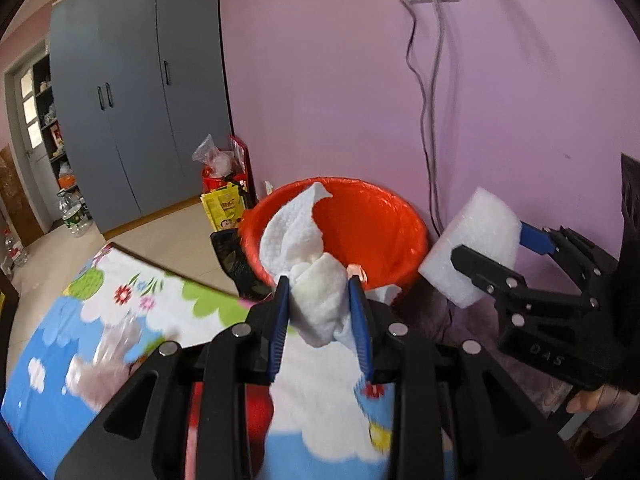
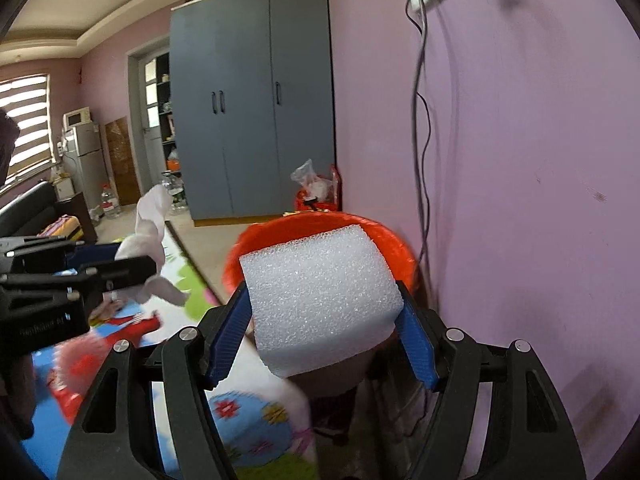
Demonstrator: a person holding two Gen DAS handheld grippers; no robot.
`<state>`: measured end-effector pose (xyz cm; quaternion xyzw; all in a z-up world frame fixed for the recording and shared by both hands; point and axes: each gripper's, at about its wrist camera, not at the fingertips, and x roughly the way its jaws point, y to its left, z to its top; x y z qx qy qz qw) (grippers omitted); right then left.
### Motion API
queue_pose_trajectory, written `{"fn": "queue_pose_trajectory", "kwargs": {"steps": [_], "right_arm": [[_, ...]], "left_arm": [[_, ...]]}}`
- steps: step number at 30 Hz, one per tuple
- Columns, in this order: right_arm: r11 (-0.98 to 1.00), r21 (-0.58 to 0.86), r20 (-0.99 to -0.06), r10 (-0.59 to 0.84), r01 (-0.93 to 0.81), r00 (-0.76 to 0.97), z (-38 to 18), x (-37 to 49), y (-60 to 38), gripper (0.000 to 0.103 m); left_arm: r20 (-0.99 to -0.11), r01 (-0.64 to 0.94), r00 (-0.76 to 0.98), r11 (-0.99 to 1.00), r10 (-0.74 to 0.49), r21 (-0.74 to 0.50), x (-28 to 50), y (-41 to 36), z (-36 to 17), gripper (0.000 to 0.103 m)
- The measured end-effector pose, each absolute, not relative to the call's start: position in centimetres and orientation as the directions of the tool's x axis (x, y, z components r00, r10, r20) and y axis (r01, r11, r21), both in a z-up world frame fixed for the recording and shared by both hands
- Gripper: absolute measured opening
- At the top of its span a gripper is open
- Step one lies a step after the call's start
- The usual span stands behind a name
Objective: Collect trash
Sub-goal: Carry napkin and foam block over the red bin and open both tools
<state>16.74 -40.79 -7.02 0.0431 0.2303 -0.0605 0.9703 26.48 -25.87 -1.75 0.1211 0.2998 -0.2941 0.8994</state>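
My left gripper is shut on a crumpled white tissue, whose loose end rises in front of the red-lined trash bin. The bin stands on the floor against the pink wall. To its right my right gripper is shut on a white foam block. In the right wrist view the foam block sits between the blue pads, just before the bin's rim. The left gripper with the tissue shows at the left there.
A colourful flowered mat covers the surface below both grippers. Cables hang down the pink wall behind the bin. Bags of goods stand by a grey wardrobe. Water bottles sit on the floor at the left.
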Motion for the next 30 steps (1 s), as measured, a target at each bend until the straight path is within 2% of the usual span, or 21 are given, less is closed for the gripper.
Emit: {"fn": "queue_pose_trajectory", "kwargs": {"steps": [13, 14, 15, 16, 17, 18, 22, 25, 27, 30], "right_arm": [[0.986, 0.037, -0.482, -0.124, 0.162, 0.867, -10.1, 27.0, -45.3, 0.068], [0.986, 0.026, -0.485, -0.132, 0.165, 0.864, -10.6, 27.9, -45.3, 0.069], [0.986, 0.021, -0.493, -0.133, 0.165, 0.86, -10.9, 28.5, -45.3, 0.071], [0.986, 0.019, -0.5, -0.132, 0.163, 0.856, -11.2, 29.0, -45.2, 0.081], [0.986, 0.008, -0.498, -0.14, 0.167, 0.856, -11.5, 29.4, -45.1, 0.085], [0.986, -0.002, -0.489, -0.148, 0.169, 0.859, -11.8, 29.4, -44.9, 0.085], [0.988, 0.011, -0.492, -0.131, 0.157, 0.861, -12.6, 28.0, -44.3, 0.085], [0.987, 0.008, -0.483, -0.135, 0.159, 0.865, -12.1, 25.5, -43.5, 0.085], [0.985, 0.038, -0.476, -0.133, 0.171, 0.869, -11.2, 23.3, -43.4, 0.085], [0.982, 0.069, -0.453, -0.128, 0.178, 0.882, -9.3, 19.6, -42.2, 0.085]], "left_arm": [[-0.637, 0.591, 0.636, 0.806, -0.435, 0.039, 38.6, -31.5, -4.2, 0.034], [-0.638, 0.589, 0.638, 0.807, -0.431, 0.045, 39.5, -32.1, -4.3, 0.04], [-0.635, 0.586, 0.642, 0.809, -0.429, 0.047, 40.1, -32.4, -4.5, 0.052], [-0.63, 0.581, 0.649, 0.813, -0.426, 0.048, 40.6, -32.6, -4.5, 0.06], [-0.622, 0.573, 0.659, 0.818, -0.423, 0.051, 41.1, -32.7, -4.5, 0.073], [-0.609, 0.564, 0.674, 0.824, -0.418, 0.06, 41.5, -32.9, -4.5, 0.076], [-0.591, 0.561, 0.689, 0.825, -0.42, 0.068, 41.2, -32.3, -3.8, 0.076], [-0.575, 0.538, 0.707, 0.841, -0.411, 0.061, 39.9, -30.5, -2.6, 0.08], [-0.559, 0.512, 0.729, 0.857, -0.396, 0.06, 38.4, -28.6, -1.3, 0.091], [-0.532, 0.461, 0.766, 0.885, -0.361, 0.062, 35.2, -25.8, 0.7, 0.098]]}}
